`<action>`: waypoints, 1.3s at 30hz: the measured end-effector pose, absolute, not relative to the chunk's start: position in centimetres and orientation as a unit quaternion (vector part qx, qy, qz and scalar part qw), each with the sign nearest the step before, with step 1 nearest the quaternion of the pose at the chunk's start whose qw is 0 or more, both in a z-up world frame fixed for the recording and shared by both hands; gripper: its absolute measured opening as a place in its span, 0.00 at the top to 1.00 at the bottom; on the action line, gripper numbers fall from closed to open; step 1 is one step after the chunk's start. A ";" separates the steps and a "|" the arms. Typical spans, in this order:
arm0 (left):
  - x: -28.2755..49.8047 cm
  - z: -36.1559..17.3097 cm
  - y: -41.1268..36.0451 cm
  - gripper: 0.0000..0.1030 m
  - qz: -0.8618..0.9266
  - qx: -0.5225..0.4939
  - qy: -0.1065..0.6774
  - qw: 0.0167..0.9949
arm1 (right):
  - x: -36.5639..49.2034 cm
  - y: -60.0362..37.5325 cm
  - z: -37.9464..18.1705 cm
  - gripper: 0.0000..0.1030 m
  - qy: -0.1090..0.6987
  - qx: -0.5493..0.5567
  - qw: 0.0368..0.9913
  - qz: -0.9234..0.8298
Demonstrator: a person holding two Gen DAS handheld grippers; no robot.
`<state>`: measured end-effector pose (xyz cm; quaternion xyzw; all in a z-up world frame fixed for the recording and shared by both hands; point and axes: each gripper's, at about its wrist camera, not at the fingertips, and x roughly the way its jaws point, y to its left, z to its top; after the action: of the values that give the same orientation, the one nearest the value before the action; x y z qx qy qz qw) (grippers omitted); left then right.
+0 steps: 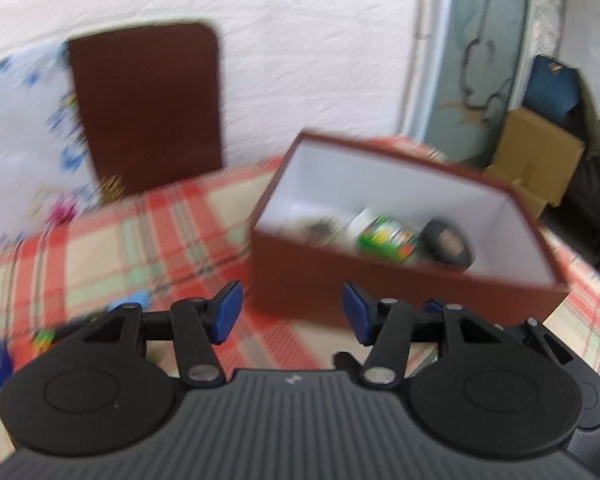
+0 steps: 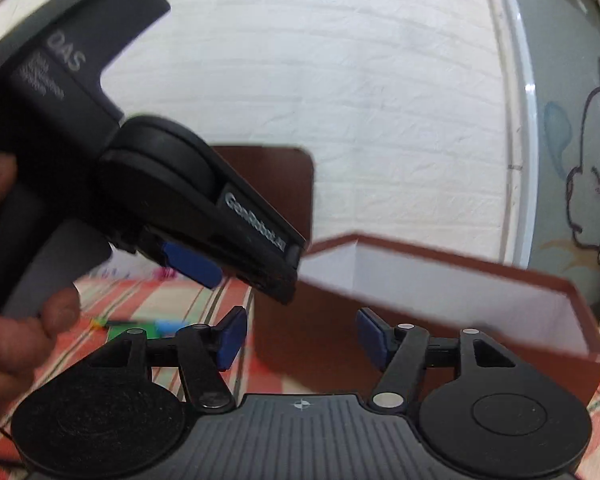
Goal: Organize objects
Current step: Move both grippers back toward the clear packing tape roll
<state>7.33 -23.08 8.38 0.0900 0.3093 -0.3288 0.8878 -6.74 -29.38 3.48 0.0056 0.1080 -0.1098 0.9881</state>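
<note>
Box (image 1: 400, 280) lies at one o'clock, just ahead of the empty, wide left claw (image 1: 292, 312); right claw (image 2: 300, 338) likewise gapes empty.

Both wrist cameras look forward, low over the plaid tabletop (image 1: 140, 232), toward the far white wall. Both share the nearby brown box (image 1: 400, 276), the right view closer (image 2: 440, 280).

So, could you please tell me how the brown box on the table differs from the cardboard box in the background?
The brown box is dark reddish-brown with a white lining; the cardboard box is plain tan. The brown box stands open on the checked tablecloth with small items inside; the cardboard box sits beyond the table, and nothing of its inside shows. Both are rectangular.
</note>
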 end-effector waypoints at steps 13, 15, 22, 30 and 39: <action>7.7 4.4 -15.1 0.44 -0.210 0.093 0.355 0.906 | -5.6 -26.6 0.2 0.42 0.233 0.048 0.969 -0.065; 7.7 4.0 -14.1 0.43 -0.197 0.093 0.356 0.909 | -5.0 -25.5 0.1 0.42 0.240 0.047 0.968 -0.058; 7.8 2.5 -9.5 0.43 -0.154 0.085 0.358 0.917 | -4.3 -22.8 -0.1 0.42 0.263 0.012 0.965 -0.021; 7.3 1.2 -2.7 0.42 -0.103 0.053 0.355 0.927 | -3.1 -18.8 -0.2 0.42 0.279 -0.027 0.959 0.028; 8.9 -1.0 10.5 0.29 0.039 -0.027 0.307 0.950 | -0.2 -13.8 0.6 0.43 0.277 -0.069 0.955 0.085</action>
<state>8.94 10.53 -1.01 -0.0273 0.3073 0.0385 0.9504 -0.23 -13.81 0.59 -0.0695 0.2768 0.0846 0.9547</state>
